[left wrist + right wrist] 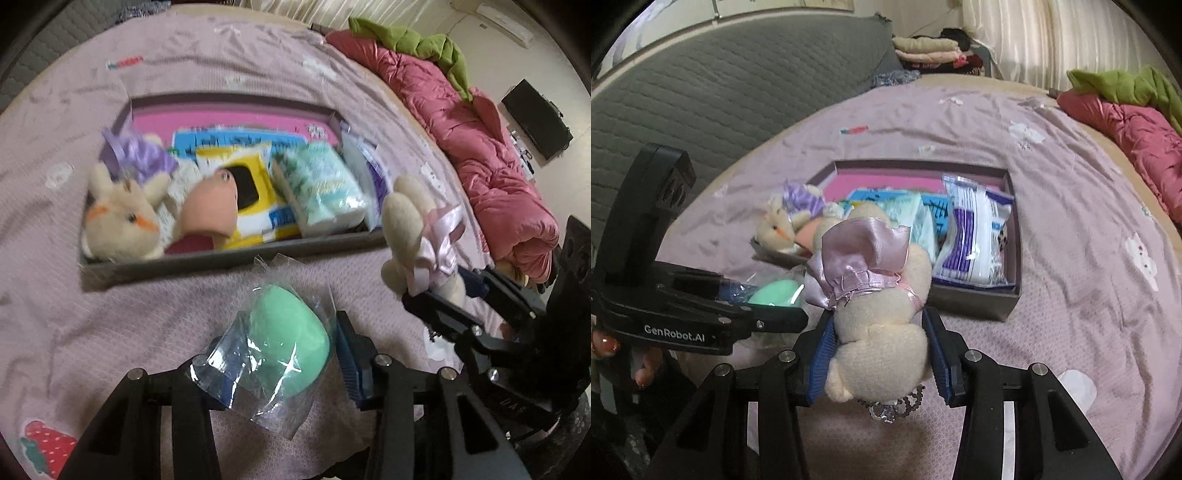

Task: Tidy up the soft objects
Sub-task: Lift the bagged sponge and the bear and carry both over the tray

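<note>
The green sponge, sealed in a crinkly clear wrapper, sits between the jaws of the left gripper; the blue pads press the wrapper from both sides, so it is gripped, and it hangs clear of the bed just short of the box's near wall. The right gripper has its jaws clamped on the body of a cream plush toy with a pink satin bow, the pads sinking into the soft pile low on the toy so the bow and upper part stand free above. Both things are held up off the sheet, probably so they can be carried over the wall and not dragged against it.

The grey box lies ahead of both grippers on the lilac sheet. It is already well filled: a cream plush with a purple bow leans over the near left corner, a peach-coloured soft thing lies beside it, then a yellow wipes pack, a pale green tissue pack and, at the right end, a white-and-purple packet propped against the side. A blue packet lies flat beneath.

Open floor shows only along the far pink strip of the box, so I judge the next drops must go there or on top of the packs. The near wall is the edge to clear. The two grippers hang near each other, the left one just beside the plush in the right wrist view, which leaves little sideways room between them. A pink quilt lies well apart on the right.
</note>
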`<state>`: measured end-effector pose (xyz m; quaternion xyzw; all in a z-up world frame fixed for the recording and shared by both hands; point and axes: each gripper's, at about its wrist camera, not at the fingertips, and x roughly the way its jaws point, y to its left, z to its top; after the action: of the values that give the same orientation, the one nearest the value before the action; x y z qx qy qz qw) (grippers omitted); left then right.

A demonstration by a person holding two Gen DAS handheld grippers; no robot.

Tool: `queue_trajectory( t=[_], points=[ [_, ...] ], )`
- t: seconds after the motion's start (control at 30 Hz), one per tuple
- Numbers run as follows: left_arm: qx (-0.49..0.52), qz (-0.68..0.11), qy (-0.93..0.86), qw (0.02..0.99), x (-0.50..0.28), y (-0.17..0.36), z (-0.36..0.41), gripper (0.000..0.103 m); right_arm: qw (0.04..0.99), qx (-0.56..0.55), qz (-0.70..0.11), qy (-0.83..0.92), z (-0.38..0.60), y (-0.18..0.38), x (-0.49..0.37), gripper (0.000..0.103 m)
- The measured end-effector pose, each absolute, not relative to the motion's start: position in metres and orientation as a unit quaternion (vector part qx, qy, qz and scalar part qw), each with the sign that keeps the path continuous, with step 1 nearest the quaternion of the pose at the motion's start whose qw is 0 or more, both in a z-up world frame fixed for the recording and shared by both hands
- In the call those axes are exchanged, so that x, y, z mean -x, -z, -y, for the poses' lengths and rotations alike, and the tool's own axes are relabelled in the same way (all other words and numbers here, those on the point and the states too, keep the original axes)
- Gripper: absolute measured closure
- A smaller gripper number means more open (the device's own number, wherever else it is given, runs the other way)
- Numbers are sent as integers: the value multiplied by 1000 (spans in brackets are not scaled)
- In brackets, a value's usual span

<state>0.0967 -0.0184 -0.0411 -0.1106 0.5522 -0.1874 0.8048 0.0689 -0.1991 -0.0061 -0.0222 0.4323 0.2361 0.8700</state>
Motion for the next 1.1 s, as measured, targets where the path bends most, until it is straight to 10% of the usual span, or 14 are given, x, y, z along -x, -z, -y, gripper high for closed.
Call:
queue_trajectory(
  t=[1.1],
  points=[
    [90, -472, 159, 862, -105, -42, 20, 58, 907, -45, -376, -186, 219, -52, -80, 55]
  ],
)
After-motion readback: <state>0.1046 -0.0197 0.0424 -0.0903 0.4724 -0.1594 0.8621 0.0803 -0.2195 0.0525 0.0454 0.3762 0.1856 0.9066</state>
